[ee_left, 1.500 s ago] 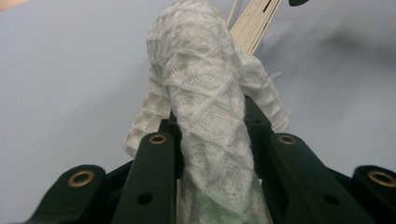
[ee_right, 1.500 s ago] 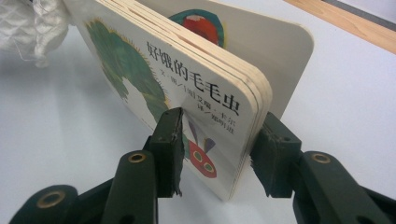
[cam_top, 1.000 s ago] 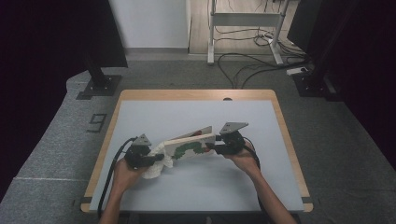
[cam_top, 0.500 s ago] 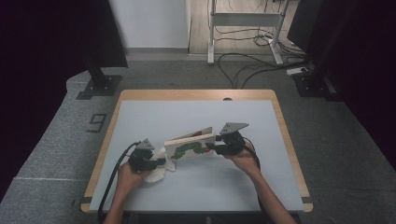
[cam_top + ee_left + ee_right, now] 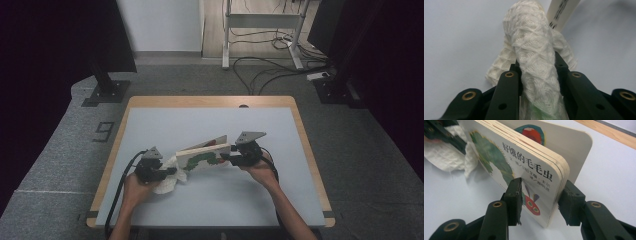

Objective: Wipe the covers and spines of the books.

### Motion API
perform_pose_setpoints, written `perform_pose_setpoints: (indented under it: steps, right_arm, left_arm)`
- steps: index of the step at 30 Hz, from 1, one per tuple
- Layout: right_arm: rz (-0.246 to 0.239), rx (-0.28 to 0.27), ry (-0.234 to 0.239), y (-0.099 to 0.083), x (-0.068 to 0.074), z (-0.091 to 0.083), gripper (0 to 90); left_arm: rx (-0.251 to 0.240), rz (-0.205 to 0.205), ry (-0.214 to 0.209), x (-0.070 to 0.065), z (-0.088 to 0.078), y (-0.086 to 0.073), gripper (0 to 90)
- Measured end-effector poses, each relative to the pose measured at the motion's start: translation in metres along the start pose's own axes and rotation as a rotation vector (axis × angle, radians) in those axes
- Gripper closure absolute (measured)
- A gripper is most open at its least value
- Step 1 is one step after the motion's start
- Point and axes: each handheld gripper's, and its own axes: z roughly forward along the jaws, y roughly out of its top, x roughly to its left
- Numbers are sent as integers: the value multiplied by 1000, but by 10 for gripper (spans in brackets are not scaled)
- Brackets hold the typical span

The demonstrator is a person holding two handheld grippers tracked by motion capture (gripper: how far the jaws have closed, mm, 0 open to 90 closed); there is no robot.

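1. Board book (image 5: 204,157) stood on edge near the middle of the table (image 5: 200,120), caterpillar cover facing me, one back leaf fanned slightly open. I had the right gripper (image 5: 231,159) clamped on the book's right end, one jaw on the cover, the other behind the page block (image 5: 537,173).
2. Left gripper (image 5: 168,172) was pinched shut on a wad of white embossed cloth (image 5: 534,50); the cloth (image 5: 169,176) lay bunched on the table, touching the book's lower left corner.
3. Change: a second earlier the wad sat higher against the book's left end; it had since dropped toward the table, while the book hardly shifted.
4. My read: a downward wipe along the left end had just finished; the cover face probably remained.
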Motion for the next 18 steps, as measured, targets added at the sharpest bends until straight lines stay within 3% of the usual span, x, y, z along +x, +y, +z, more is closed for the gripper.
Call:
perform_pose_setpoints:
  steps: [12, 18]
  right_arm:
    - [1, 2, -3, 0, 0, 0, 553]
    - [2, 3, -3, 0, 0, 0, 553]
  left_arm:
    - [-18, 66, 32, -11, -33, 30, 725]
    - [-11, 87, 53, -15, -40, 40, 724]
